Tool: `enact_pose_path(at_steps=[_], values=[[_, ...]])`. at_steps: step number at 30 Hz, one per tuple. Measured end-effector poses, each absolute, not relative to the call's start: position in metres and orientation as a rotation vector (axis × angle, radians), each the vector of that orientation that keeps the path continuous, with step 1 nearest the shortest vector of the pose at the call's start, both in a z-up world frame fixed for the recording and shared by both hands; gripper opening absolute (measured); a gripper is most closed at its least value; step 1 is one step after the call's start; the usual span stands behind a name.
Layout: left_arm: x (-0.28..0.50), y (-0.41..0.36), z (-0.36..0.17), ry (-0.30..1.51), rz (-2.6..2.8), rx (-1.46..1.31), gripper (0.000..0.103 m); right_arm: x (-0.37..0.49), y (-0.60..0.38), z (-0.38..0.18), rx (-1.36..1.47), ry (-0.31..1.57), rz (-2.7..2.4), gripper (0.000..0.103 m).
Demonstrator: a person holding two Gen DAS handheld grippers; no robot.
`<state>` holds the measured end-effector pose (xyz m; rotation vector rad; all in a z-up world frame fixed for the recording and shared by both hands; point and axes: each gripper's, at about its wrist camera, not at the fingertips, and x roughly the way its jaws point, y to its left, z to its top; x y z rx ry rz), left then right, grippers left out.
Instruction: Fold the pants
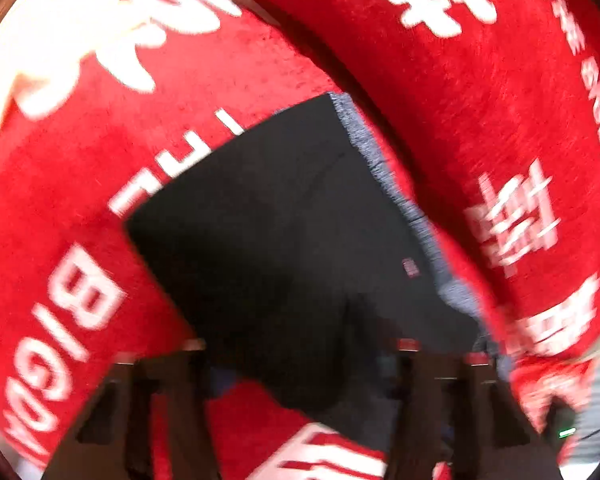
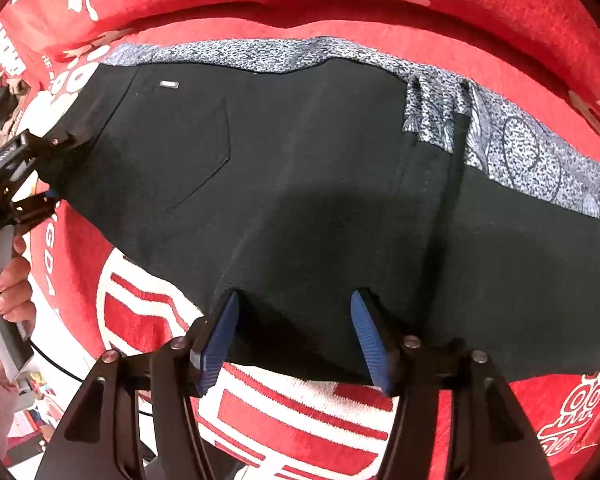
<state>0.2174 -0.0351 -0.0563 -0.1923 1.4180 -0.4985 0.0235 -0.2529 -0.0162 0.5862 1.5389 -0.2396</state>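
right gripper (image 2: 294,334): jaws apart, blue pads (image 2: 216,344) either side of the near edge of the pants; cloth sits between them but neither pad visibly presses it, so not a grip; pointing steeply down
left gripper (image 1: 300,350): own view blurred; fingers (image 1: 410,354) dark, tips at the pants' edge; seen also from the right wrist view at far left (image 2: 58,168), jaws at the waist-end corner of the cloth, look closed on it (blur, so a judgement, not certain)
hand (image 2: 8,280): person's hand on the left gripper's handle, far left of right wrist view
pants (image 2: 300,180): black, lying flat on the red blanket; back pocket and small metal tag up; already look doubled over, waist end at the left gripper, leg end running off right
lining (image 2: 512,148): grey-white patterned fabric showing along the far edge (inside of the pants, or a second cloth underneath; cannot tell)
red blanket (image 2: 500,4): red pile with white lettering, under everything
step: taking hold of the near edge and the corner for another fold
next move calls for: right jaws to close on the edge; both ends lifted together, carried over evenly so the layers stay aligned
hidden or unclear: left view motion-blurred throughout; leg end cut off at right; how many layers sit in each jaw not readable; bottom layer's edges hidden
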Motion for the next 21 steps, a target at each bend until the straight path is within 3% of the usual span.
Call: enact_pose_path(at_steps=[4,7,11,21], values=[[0.194,-0.066,-0.030,1.250,-0.525,0.118,0.034,0.041,-0.258,-0.002,0.632,1.533,-0.197,0.064],[0.167,-0.087,-0.012,1.093,-0.565,0.307,0.033,0.067,-0.272,0.021,0.707,1.473,-0.159,0.080],[0.133,-0.110,0.000,0.933,-0.619,0.501,0.033,0.124,-0.283,0.038,0.791,1.461,-0.043,0.082],[0.123,-0.110,0.007,0.867,-0.646,0.593,0.033,0.283,-0.194,0.049,0.606,1.663,0.295,0.084]])
